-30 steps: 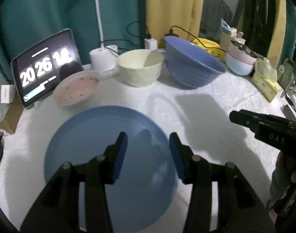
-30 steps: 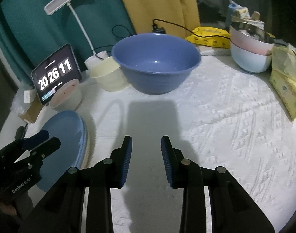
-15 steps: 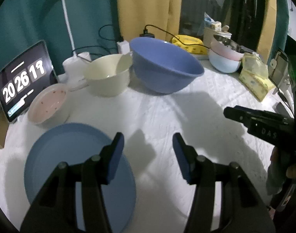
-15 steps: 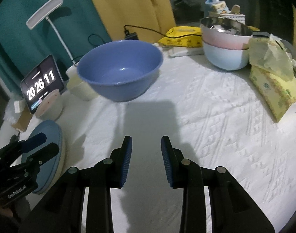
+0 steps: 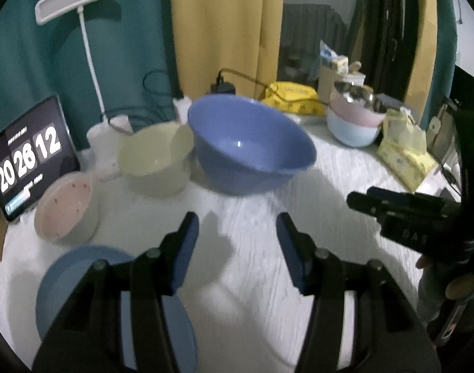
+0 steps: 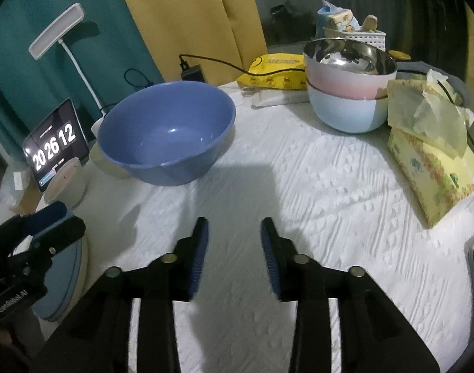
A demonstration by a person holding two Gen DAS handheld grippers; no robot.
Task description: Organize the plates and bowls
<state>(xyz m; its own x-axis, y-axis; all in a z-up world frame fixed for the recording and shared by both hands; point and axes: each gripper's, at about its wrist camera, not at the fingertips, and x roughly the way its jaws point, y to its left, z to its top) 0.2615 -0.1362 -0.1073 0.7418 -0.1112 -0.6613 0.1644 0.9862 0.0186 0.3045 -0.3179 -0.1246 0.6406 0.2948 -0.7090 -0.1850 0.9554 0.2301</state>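
A large blue bowl (image 5: 252, 152) (image 6: 165, 133) stands on the white tablecloth with a cream bowl (image 5: 156, 158) at its left. A small pink speckled bowl (image 5: 64, 208) sits further left. A blue plate (image 5: 81, 279) (image 6: 62, 279) lies at the near left, partly under my left gripper. My left gripper (image 5: 237, 248) is open and empty above the cloth, in front of the blue bowl. My right gripper (image 6: 234, 255) is open and empty over the cloth; it also shows in the left wrist view (image 5: 392, 208).
A stack of a steel, a pink and a pale blue bowl (image 6: 349, 93) stands at the back right. A yellow tissue pack (image 6: 436, 168) lies at the right edge. A tablet clock (image 6: 53, 143), a white desk lamp (image 5: 81, 3) and a cable stand at the back.
My left gripper has left the blue plate, risen and swung right toward the blue bowl, with its jaws wider. My right gripper has moved right and forward; the stacked bowls are nearer.
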